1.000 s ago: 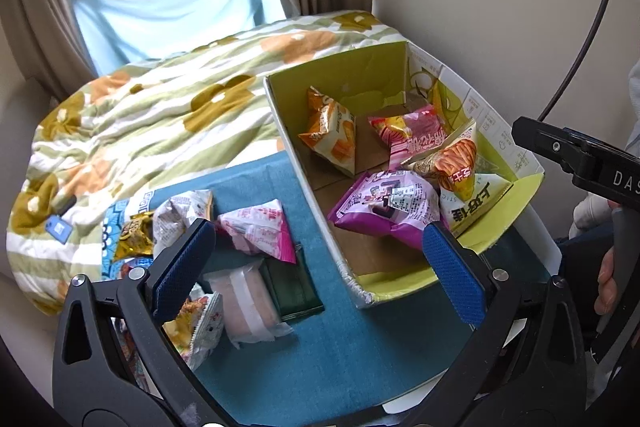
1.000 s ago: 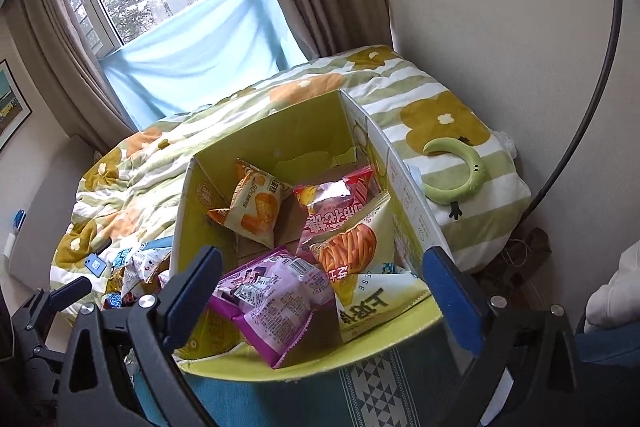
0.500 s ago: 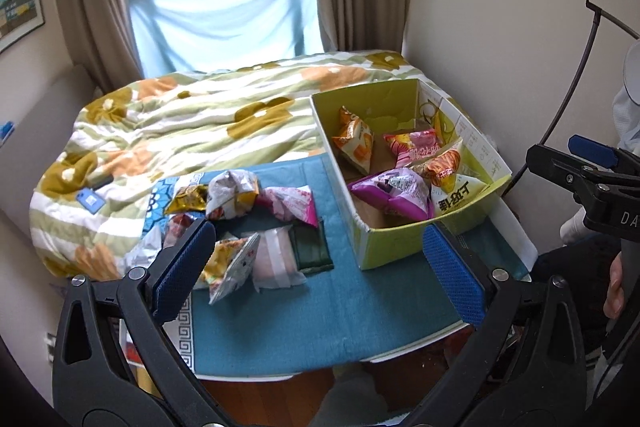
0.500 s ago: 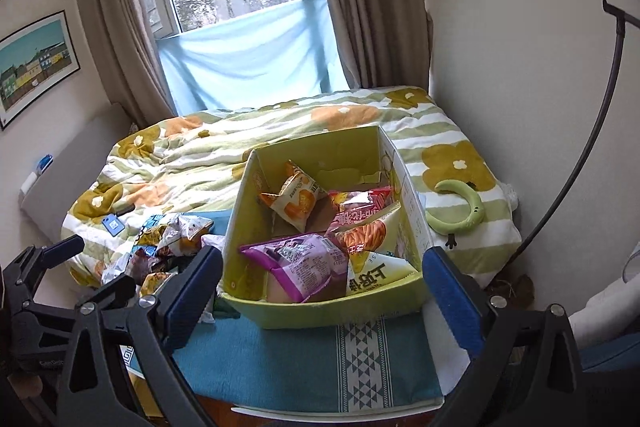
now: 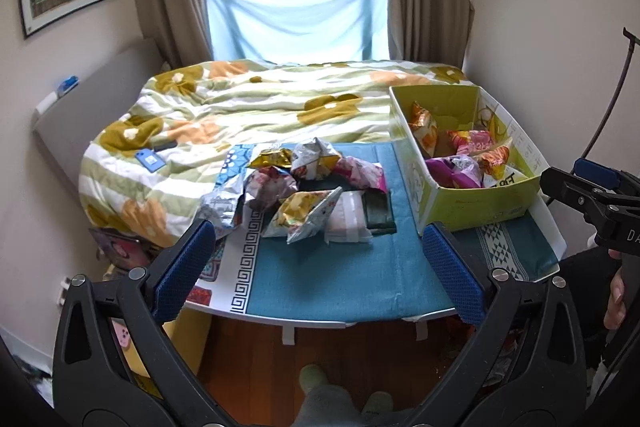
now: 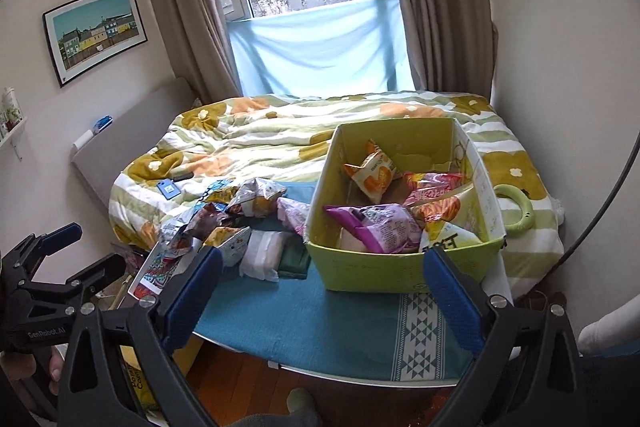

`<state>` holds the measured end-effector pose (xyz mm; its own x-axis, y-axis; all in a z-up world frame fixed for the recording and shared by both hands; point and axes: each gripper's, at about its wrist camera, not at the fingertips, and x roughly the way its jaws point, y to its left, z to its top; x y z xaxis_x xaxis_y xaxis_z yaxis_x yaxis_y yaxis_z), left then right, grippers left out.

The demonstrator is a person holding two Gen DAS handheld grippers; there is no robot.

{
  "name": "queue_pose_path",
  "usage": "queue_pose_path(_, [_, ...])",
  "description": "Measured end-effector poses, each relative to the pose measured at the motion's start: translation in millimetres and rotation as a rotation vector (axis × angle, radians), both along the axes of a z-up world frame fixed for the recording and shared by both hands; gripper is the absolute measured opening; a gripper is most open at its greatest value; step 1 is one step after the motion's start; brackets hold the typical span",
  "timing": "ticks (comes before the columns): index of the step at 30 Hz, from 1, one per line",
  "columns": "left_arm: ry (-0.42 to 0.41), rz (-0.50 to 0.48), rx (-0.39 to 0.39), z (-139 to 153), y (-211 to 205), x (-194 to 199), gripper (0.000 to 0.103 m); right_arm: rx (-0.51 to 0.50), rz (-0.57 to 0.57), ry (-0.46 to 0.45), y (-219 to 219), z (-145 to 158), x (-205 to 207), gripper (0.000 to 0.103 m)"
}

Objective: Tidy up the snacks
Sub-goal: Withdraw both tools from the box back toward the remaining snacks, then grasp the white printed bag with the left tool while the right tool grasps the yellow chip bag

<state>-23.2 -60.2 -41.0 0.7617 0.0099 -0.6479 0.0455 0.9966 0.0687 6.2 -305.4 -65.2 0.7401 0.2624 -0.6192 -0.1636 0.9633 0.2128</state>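
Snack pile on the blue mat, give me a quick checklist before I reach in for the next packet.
1. Left gripper open and holding nothing: ok.
2. Right gripper open and holding nothing: ok.
3. Loose snack pile within view on the blue mat, left of the box: ok.
4. Yellow box upright, top open, room left at the back: ok.
5. Path from pile to box free of obstacles: ok.
6. Which packet lies loosest on top: cannot tell, they overlap.

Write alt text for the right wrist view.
Open right tongs hover empty before a yellow-green box of snack packets on a teal mat, with loose snack packets piled left of the box and a bed behind.
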Motion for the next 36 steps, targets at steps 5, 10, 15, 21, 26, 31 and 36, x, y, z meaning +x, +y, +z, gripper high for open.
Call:
queue_pose_path(5, [0.008, 0.045, -0.002, -5.9, 23.8, -1.7, 0.102, 0.004, 0.049, 0.005, 21.4, -3.6, 1.7, 0.1])
queue_pose_path(10, [0.012, 0.07, 0.01, -14.1, 50.3, 3.1, 0.102, -0.004, 0.073, 0.033, 46.8, -13.7, 11.2, 0.1])
queue_pose_path(15, [0.04, 0.075, 0.01, -29.8, 87.0, 22.9, 0.102, 0.011, 0.096, 0.071, 80.3, -27.7, 26.0, 0.1])
queue_pose_path(21, [0.134, 0.043, 0.057, -64.5, 136.0, 67.4, 0.102, 0.029, 0.071, 0.122, 127.0, -44.0, 55.6, 0.1])
queue_pose_path(26, [0.203, -0.035, 0.121, -102.0, 174.4, 113.2, 0.102, 0.044, 0.016, 0.188, 165.1, -65.3, 85.6, 0.1])
queue_pose_path(31, [0.252, -0.173, 0.177, -146.9, 196.4, 151.3, 0.102, 0.005, -0.051, 0.255, 200.5, -94.6, 116.6, 0.1])
queue_pose_path(36, [0.256, -0.32, 0.251, -182.6, 197.6, 186.2, 0.102, -0.009, -0.135, 0.322, 217.6, -124.9, 139.7, 0.1])
